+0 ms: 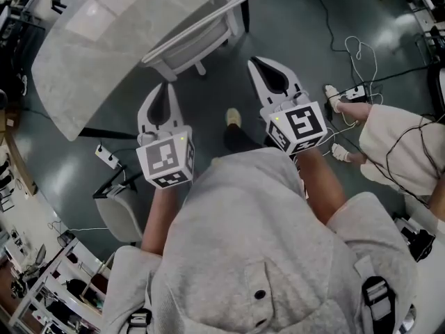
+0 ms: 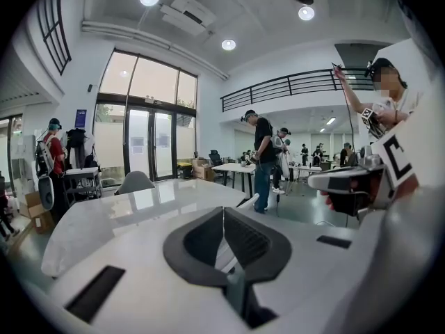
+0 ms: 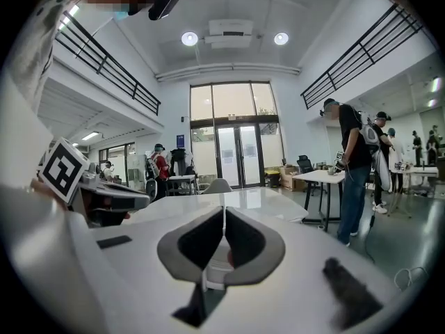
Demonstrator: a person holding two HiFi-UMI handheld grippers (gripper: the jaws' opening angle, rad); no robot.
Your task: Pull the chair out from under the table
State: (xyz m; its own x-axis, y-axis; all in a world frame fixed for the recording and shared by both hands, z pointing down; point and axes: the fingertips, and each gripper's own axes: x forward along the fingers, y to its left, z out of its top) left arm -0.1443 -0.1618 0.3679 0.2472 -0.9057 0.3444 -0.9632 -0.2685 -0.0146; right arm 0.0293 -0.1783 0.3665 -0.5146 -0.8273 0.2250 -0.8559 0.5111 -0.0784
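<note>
Where the head view looks down on a smooth grey floor (image 1: pixel 229 82), the white slatted chair (image 1: pixel 198 37) sits partly under the glossy pale table (image 1: pixel 104 40); left gripper view: the left gripper (image 2: pixel 224 214) has its ribbed dark jaws together, empty; right gripper view: the right gripper (image 3: pixel 224 214) likewise.

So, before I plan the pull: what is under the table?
A white chair, its slatted back and a leg showing beyond the table edge. The tabletop covers the rest of it.
</note>
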